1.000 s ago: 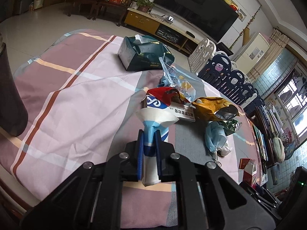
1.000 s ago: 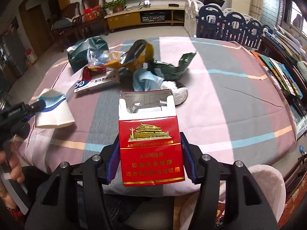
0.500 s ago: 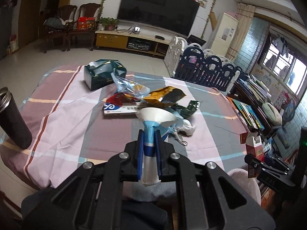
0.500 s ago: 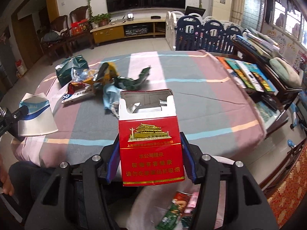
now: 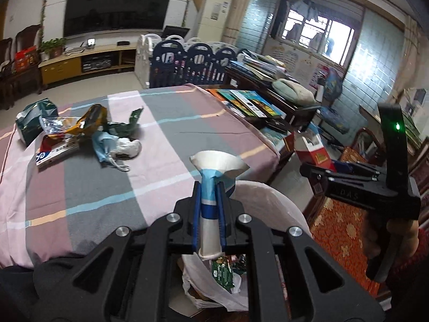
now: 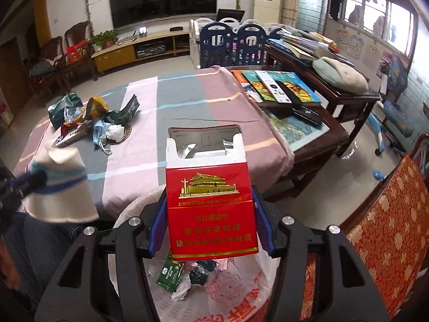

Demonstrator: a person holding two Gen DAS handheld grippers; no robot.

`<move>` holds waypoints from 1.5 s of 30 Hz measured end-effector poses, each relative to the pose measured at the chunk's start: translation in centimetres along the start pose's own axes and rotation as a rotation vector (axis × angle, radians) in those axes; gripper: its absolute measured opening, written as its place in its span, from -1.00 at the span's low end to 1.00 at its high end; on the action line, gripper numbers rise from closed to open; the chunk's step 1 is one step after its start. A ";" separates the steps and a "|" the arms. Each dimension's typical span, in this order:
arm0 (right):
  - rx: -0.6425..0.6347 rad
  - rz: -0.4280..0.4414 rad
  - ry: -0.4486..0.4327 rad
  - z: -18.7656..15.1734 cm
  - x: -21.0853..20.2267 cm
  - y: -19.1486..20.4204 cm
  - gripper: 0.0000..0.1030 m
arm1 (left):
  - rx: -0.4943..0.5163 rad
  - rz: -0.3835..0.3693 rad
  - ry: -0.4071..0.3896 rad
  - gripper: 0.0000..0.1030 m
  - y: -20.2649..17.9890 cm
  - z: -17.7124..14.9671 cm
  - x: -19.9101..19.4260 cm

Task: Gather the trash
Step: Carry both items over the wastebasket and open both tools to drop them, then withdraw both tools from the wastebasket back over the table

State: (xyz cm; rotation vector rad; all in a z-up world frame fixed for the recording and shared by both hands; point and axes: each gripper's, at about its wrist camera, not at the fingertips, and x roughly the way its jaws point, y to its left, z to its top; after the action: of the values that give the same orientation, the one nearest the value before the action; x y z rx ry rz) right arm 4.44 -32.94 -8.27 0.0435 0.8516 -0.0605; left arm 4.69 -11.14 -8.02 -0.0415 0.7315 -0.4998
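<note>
bag contents: the red cigarette pack [image 6: 210, 204] is hiding most of the trash bag [image 6: 241, 289] interior
paper cup [image 6: 57, 187]: blurring, perhaps from motion
cup base: sitting buried between the left gripper [image 5: 209, 201] fingers

Both wrist views look across the table [image 5: 166, 123], sharing trash pile [image 6: 93, 123]

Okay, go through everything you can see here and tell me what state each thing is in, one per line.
Left tool: shut on paper cup.
Paper cup: crushed, held over the bag.
Right tool: shut on cigarette pack.
Cigarette pack: lid open, upright.
Trash bag: open, some wrappers inside.
Table litter: still uncollected.
</note>
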 end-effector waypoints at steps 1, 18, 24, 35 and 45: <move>-0.007 -0.003 0.000 -0.1 -0.2 -0.2 0.09 | 0.020 -0.015 0.006 -0.76 -0.6 -0.3 0.1; -0.017 0.007 0.108 -2.7 0.6 -2.1 0.11 | 0.217 -0.151 0.117 0.07 -6.6 -4.0 4.4; -0.018 0.019 0.116 -2.7 0.9 -1.6 0.13 | 0.176 -0.028 0.060 0.35 -5.0 -3.0 3.3; -0.013 0.043 0.115 -2.3 1.7 -0.2 0.26 | 0.101 0.136 -0.007 0.41 -2.1 -2.0 2.2; -0.031 0.090 0.130 0.7 6.7 5.8 0.26 | -0.199 0.386 -0.038 -0.01 10.0 -1.1 1.1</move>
State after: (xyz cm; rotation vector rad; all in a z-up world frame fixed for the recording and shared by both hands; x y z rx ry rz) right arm 9.73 -27.47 -12.77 0.0571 0.9792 0.0407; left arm 8.87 -2.64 -11.60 -0.0927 0.7289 -0.0568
